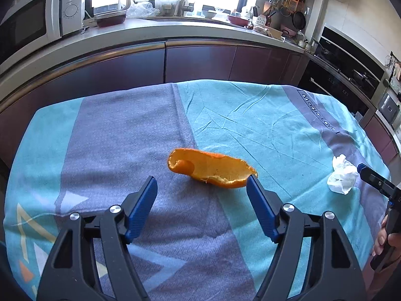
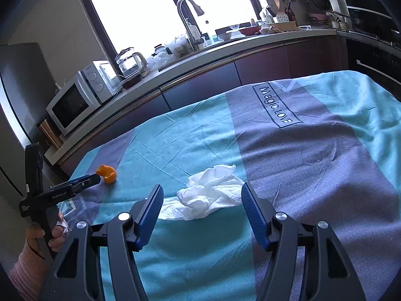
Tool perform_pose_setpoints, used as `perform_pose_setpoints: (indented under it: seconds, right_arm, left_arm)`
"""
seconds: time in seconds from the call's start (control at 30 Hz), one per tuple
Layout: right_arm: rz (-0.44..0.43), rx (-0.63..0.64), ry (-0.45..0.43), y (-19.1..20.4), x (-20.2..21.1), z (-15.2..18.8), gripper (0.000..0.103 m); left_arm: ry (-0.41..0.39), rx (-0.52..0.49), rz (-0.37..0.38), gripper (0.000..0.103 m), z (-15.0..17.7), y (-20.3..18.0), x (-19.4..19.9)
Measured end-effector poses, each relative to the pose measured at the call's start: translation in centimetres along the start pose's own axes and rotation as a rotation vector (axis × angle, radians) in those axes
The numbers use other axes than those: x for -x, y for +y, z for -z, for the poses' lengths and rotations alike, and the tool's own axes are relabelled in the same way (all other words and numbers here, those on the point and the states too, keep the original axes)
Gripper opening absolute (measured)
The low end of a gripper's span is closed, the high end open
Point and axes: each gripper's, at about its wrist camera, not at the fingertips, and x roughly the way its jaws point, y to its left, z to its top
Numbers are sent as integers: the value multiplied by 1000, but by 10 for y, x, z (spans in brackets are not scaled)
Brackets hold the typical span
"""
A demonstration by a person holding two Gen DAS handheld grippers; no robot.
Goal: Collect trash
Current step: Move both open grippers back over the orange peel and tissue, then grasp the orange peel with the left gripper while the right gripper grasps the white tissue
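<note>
Left gripper (image 1: 201,186) gapes, empty: straddle the orange peel (image 1: 210,169) at twelve o'clock. Right gripper (image 2: 200,198), also unclenched, should bracket the crumpled tissue (image 2: 208,195).

On the table cloth (image 1: 120,130) the peel (image 1: 210,169) lies at centre; the tissue (image 1: 342,175) sits at three o'clock (well apart), counter (image 1: 155,28) at twelve.
</note>
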Motion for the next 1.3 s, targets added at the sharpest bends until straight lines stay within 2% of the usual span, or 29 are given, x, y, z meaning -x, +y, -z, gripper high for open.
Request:
perform_pose_setpoints:
  seconds: [0.23, 0.33, 0.4, 0.47, 0.53, 0.57, 0.67, 0.8, 0.87, 1.07, 1.3]
  right_arm:
    - [-17, 3, 23, 1, -9, -1, 62]
    - [-18, 3, 31, 1, -11, 0, 60]
    - [-19, 3, 38, 0, -12, 1, 54]
    - [-19, 4, 47, 0, -15, 2, 47]
    - [-20, 7, 53, 0, -16, 2, 43]
    - [-22, 9, 57, 0, -17, 2, 39]
    - [-23, 18, 63, 2, -19, 2, 28]
    - [-27, 28, 63, 3, -19, 2, 19]
    - [-38, 29, 62, 5, -17, 2, 11]
    - [-63, 31, 45, 10, -13, 1, 7]
    - [-131, 40, 22, 23, -4, -1, 7]
  left_arm:
    - [14, -19, 9, 71, -15, -8, -18]
    - [25, -18, 19, 61, -15, -7, -24]
    - [38, -22, 22, 46, -14, -7, -28]
    - [48, -24, 10, 42, -12, -8, -30]
    - [41, -31, 4, 32, -10, -9, -29]
    - [41, -33, 6, 22, -10, -10, -29]
    - [33, -43, -3, 22, -7, -14, -26]
    - [18, -50, -1, 20, -2, -19, -18]
    - [5, -54, -9, 19, 1, -20, -10]
    - [-33, -52, -4, 14, 12, -21, 18]
    - [-63, -7, 14, 12, 26, -8, 50]
